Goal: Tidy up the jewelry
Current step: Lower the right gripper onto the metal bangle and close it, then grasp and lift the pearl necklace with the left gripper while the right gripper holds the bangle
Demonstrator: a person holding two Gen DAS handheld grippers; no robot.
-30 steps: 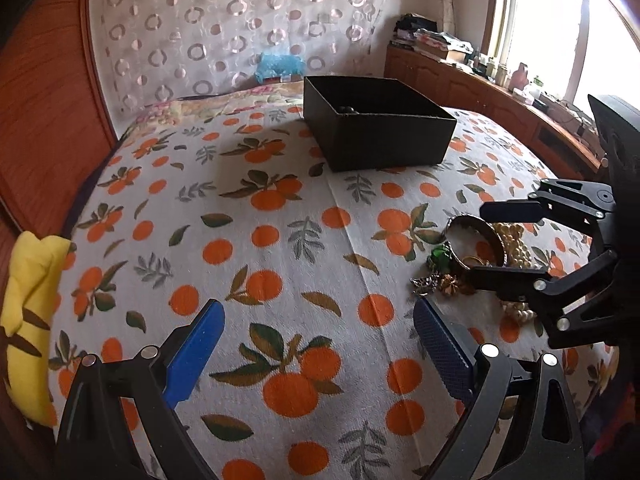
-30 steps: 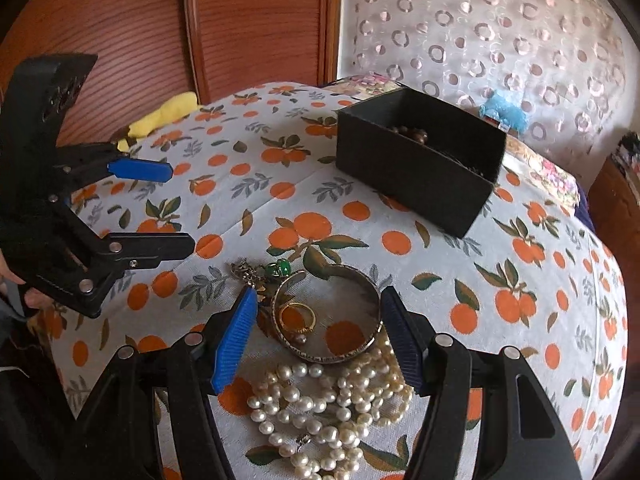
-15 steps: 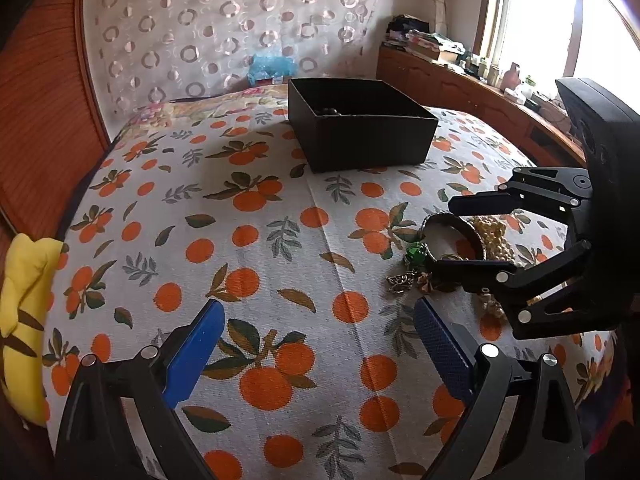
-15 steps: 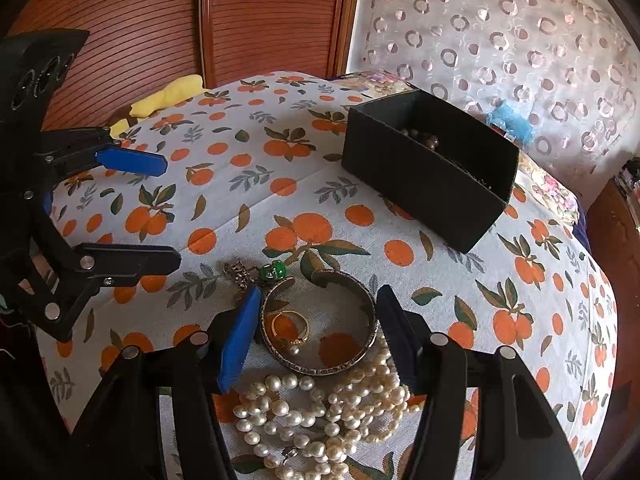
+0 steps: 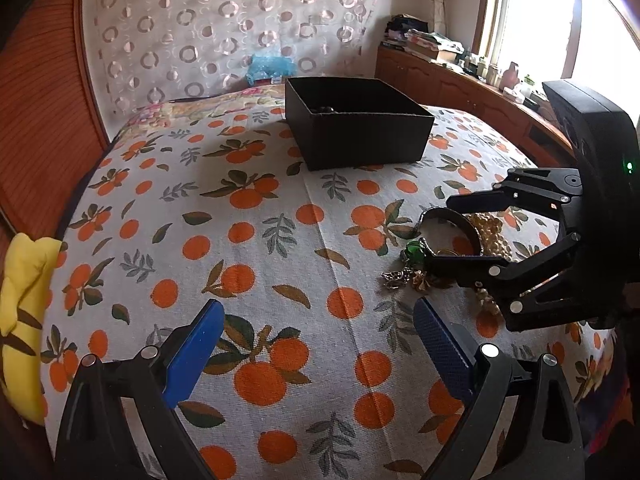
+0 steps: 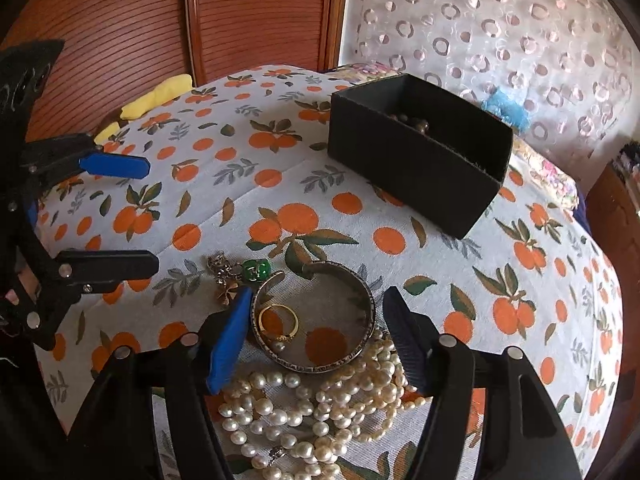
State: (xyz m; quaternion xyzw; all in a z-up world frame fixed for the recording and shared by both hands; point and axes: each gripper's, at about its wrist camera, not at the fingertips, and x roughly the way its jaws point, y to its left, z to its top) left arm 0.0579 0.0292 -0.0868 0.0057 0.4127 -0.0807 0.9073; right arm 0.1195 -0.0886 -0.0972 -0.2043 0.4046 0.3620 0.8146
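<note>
A pile of jewelry lies on the orange-print bedspread: a metal bangle (image 6: 362, 296) with a gold ring (image 6: 279, 319) inside it, a pearl necklace (image 6: 316, 408) and a green-bead charm (image 6: 256, 270). My right gripper (image 6: 316, 332) is open, its jaws either side of the bangle just above it. It also shows in the left wrist view (image 5: 452, 232). My left gripper (image 5: 316, 344) is open and empty over bare bedspread, left of the pile. A black box (image 5: 360, 136) with dark beads inside stands farther back.
A yellow cloth (image 5: 20, 320) hangs at the bed's left edge. A wooden headboard (image 6: 180, 32) and a patterned curtain (image 5: 224, 28) stand behind the bed. A wooden cabinet with clutter (image 5: 460, 80) runs under the window.
My right gripper has moved down and closer to the bangle. My left gripper has drawn back and risen slightly. Both stay open.
</note>
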